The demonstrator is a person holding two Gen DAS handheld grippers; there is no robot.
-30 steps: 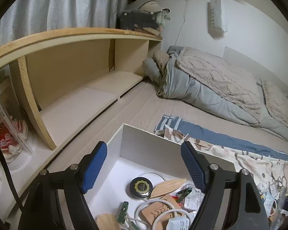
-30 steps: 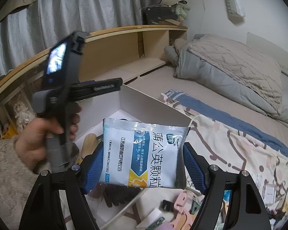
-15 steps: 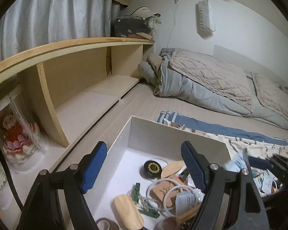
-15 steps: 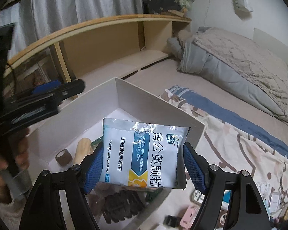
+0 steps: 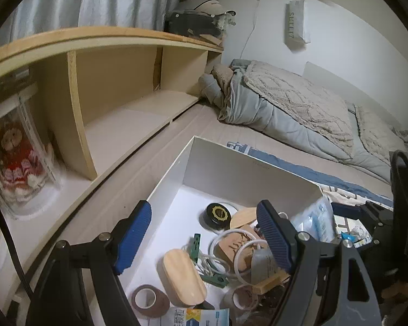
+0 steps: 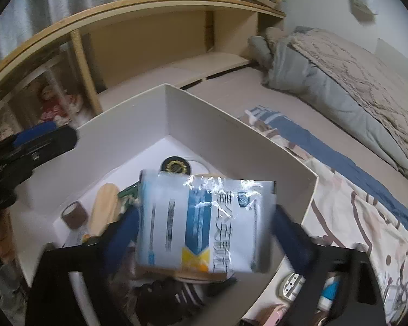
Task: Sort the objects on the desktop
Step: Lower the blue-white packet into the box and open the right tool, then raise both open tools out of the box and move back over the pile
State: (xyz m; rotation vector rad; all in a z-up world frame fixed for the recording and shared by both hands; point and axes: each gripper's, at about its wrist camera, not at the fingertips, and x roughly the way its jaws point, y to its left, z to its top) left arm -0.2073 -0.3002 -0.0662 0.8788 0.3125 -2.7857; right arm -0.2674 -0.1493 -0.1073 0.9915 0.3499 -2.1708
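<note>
**Sachet poised over the sorting box**

While the right gripper (image 6: 204, 233) hangs above the white box (image 6: 231, 127), its jaws look spread to either side of a blue-and-white sachet (image 6: 201, 225), and the blur leaves me unable to tell whether they pinch the packet or have just let it go. The sachet sits at the centre of the right wrist view, over the box's near half, with the black round tin (image 6: 176, 166) at 12 o'clock from it and the brown tape roll (image 6: 74, 214) at 9 o'clock.

The left gripper (image 5: 204, 236) is released and grasps nothing; it hovers over the same box, where a wooden oval piece (image 5: 184, 276), a white cable (image 5: 231, 250) and the tin lie in a loose heap.

The step in hand looks like dropping the sachet into the box. If it is gripped, the next move calls for parting the jaws fully over the box floor, clear of the wall at 3 o'clock, then lifting away toward the small items on the patterned cloth (image 6: 353, 233) outside.
</note>
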